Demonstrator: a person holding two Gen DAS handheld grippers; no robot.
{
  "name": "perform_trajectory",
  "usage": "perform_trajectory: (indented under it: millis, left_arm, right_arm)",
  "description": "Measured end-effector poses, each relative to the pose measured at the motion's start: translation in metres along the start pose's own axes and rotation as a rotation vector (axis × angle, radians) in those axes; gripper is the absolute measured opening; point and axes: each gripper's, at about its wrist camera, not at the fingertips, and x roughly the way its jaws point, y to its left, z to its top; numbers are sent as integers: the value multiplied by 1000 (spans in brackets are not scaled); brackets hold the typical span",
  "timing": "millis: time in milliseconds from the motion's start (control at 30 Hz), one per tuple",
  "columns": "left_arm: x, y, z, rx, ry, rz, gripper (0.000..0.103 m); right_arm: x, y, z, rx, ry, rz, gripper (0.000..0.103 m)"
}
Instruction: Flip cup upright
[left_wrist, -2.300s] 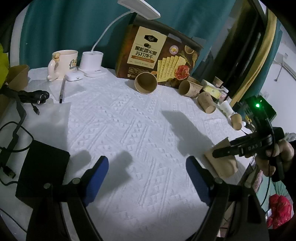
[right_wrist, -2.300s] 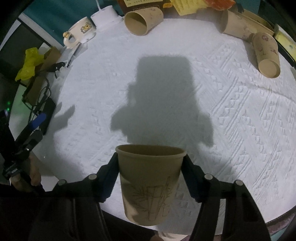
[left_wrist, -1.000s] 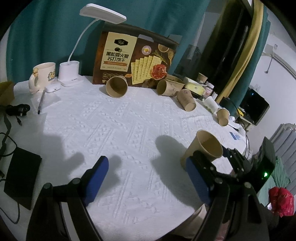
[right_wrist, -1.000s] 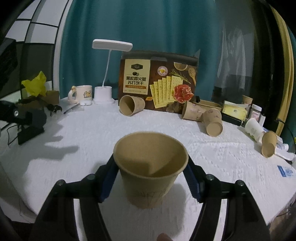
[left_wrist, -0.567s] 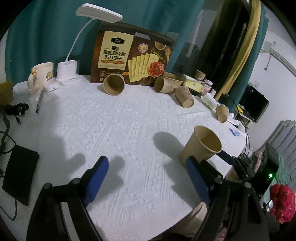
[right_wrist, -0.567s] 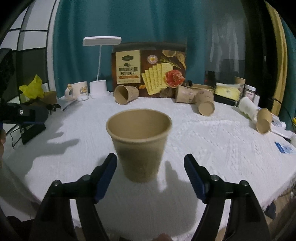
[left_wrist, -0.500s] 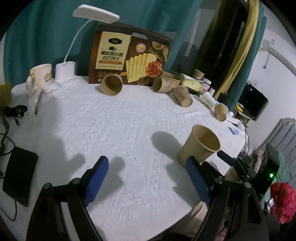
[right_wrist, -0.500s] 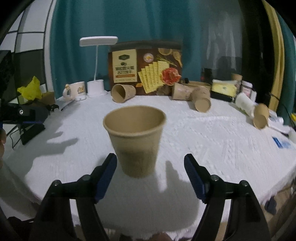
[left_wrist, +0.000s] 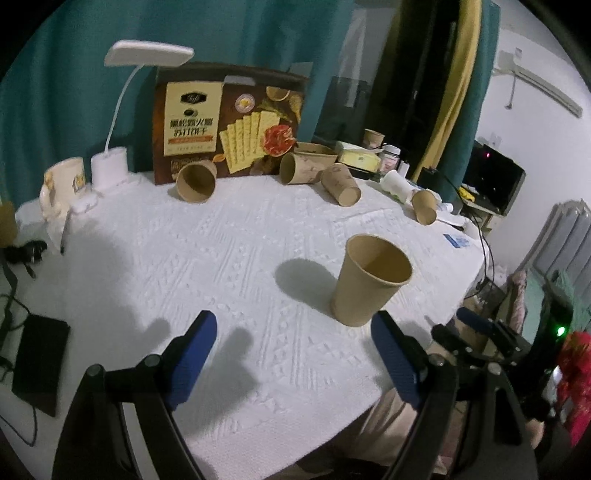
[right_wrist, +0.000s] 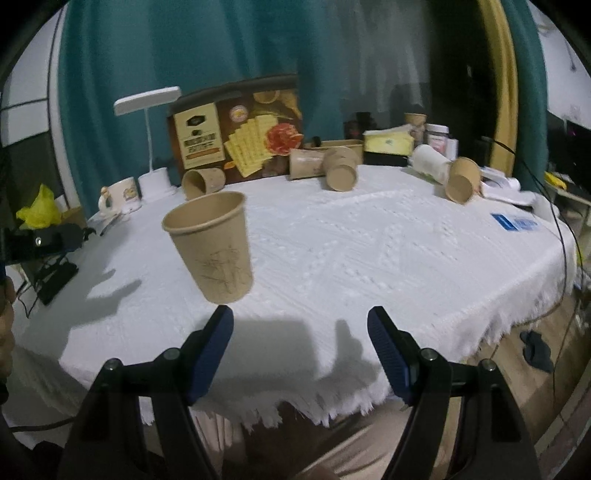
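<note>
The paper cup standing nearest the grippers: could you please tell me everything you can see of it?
The paper cup is plain brown kraft-looking paper with a rolled rim, tapering to a narrower base, and a faint line drawing of plants on one side. It stands upright and mouth up, apparently empty, on the white textured tablecloth near the table's front edge. Only the cloth touches it: the right gripper is open, clear of it, and nothing grips it. Its shadow falls on the cloth beside it.

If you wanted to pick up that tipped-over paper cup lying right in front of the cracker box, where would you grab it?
Probably across the side wall of the tipped cup, near its middle, coming down from above. It lies on its side with the open mouth facing the camera, the cracker box close behind, so both curved flanks look free only from the top.
</note>
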Motion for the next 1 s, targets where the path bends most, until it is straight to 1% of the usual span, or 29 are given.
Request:
perform_trajectory:
  millis: [167, 300, 433, 533, 600, 700, 800, 933, 1000]
  left_arm:
    - [-7, -15, 2, 59, -38, 9, 86]
    - [-14, -27, 4, 106, -71, 23, 86]
    - [-24, -39, 9, 154, -125, 39, 86]
    - [-34, -47, 16, 180, -158, 5, 86]
    - [-41, -52, 19, 196, -184, 2, 86]
    - [-55, -60, 25, 221, -253, 20, 86]
    - [-68, -65, 30, 236, -312, 24, 86]
    - [-81, -69, 33, 227, -362, 16, 86]
    - [-87, -68, 32, 207, -386, 7, 87]
  right_arm:
    - [-18, -12, 5, 29, 7, -36, 73]
    - [-37, -17, 15, 38, -15, -84, 73]
    - [-58, -19, 31, 44, -48, -118, 73]
    - [-77, -22, 44, 44, -84, -127, 73]
    - [-89, -22, 52, 41, -111, -131, 73]
    - [-105, -23, 62, 29, -145, -145, 73]
    - [-121, -21, 70, 19, -179, -150, 73]
    - [-141, -18, 80, 2, -223, -161, 74]
    - [-148, -15, 84, -6, -245, -166, 77]
